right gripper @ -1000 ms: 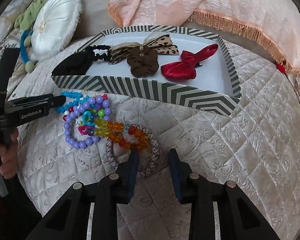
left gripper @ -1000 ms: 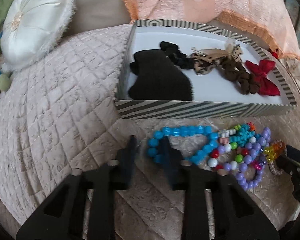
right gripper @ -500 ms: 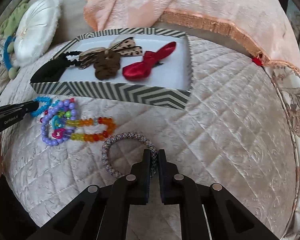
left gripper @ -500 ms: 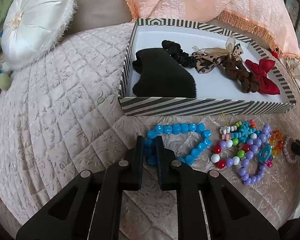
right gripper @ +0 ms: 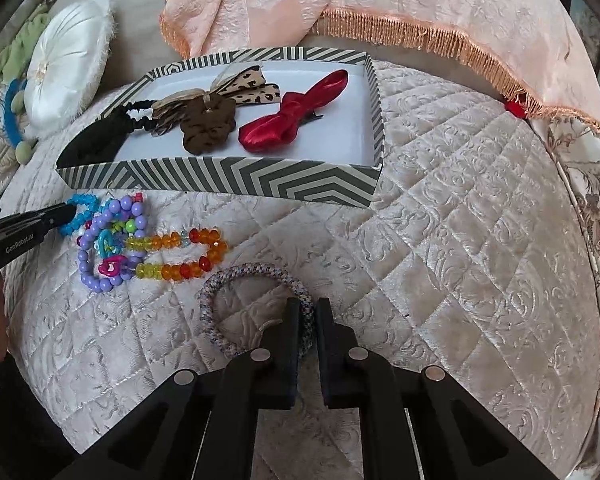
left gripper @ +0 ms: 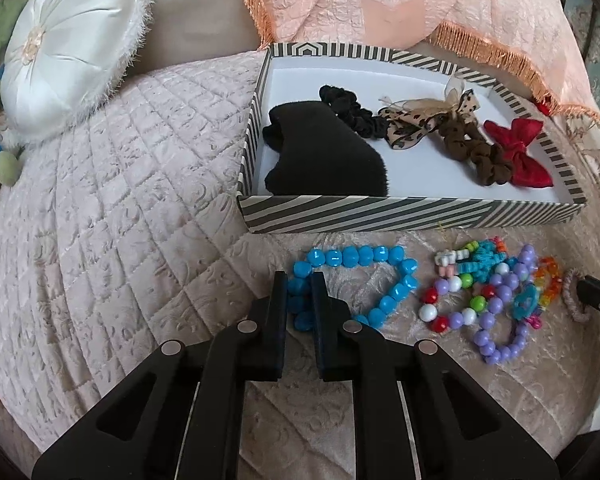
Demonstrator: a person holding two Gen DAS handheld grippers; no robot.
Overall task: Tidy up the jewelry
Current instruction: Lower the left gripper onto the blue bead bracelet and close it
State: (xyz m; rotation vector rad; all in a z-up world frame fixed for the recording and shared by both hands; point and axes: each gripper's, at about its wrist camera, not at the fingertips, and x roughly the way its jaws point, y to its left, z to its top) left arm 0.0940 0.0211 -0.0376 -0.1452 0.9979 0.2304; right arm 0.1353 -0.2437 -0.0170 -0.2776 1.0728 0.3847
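Observation:
My left gripper [left gripper: 299, 280] is shut on the left end of a blue bead bracelet [left gripper: 396, 276] lying on the quilt. My right gripper [right gripper: 307, 307] is shut on the near right side of a speckled woven bangle [right gripper: 228, 276]. Between them lies a heap of bracelets: purple beads [left gripper: 500, 344], white, red and green beads [left gripper: 444, 304], and orange and yellow beads [right gripper: 180, 270]. A striped tray [left gripper: 412, 214] behind holds a black band [left gripper: 320, 156], a leopard bow [left gripper: 416, 120], a brown scrunchie [left gripper: 476, 152] and a red bow [right gripper: 288, 120].
A white round cushion [left gripper: 72, 48] lies at the back left on the quilted bed. A peach fringed cloth [right gripper: 400, 4] hangs behind the tray. The left gripper [right gripper: 24, 228] shows at the left edge of the right wrist view.
Both grippers went from open to shut: the left one closed on the blue bracelet and the right one on the woven bangle. The bangle has drawn away from the bead heap.

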